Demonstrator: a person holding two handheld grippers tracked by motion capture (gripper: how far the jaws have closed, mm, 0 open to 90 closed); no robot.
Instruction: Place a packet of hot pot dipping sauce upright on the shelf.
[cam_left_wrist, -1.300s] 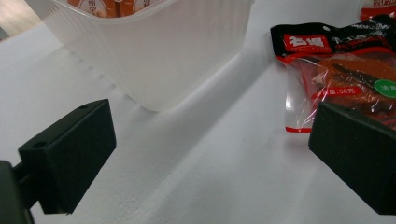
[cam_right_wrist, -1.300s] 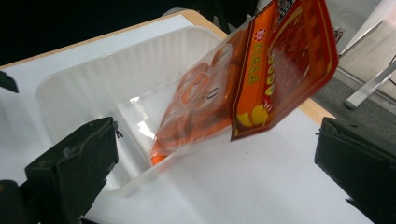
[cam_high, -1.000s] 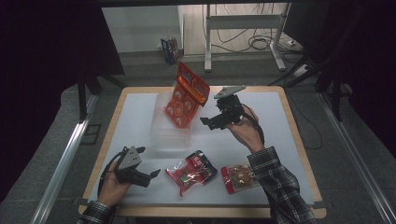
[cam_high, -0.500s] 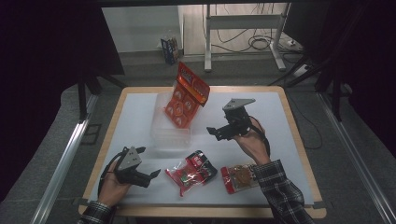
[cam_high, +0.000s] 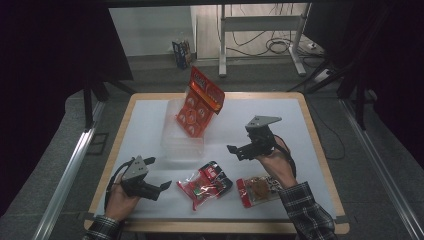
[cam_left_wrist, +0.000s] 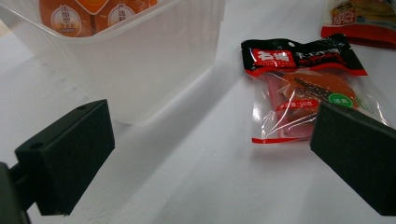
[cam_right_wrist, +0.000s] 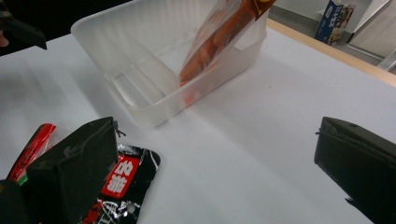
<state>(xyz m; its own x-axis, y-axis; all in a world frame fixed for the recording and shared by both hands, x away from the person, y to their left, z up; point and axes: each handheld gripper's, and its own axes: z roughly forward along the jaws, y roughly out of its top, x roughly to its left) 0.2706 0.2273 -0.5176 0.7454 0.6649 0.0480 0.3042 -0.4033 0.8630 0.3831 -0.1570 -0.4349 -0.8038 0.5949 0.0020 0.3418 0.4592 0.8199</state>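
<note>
Black hand-held gripper (plaid sleeves)

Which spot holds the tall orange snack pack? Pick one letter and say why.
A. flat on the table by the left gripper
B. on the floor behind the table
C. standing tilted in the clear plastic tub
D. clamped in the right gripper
C: the orange snack pack stands tilted with its lower end inside the clear tub, while the right gripper is open with nothing between its jaws.
</note>
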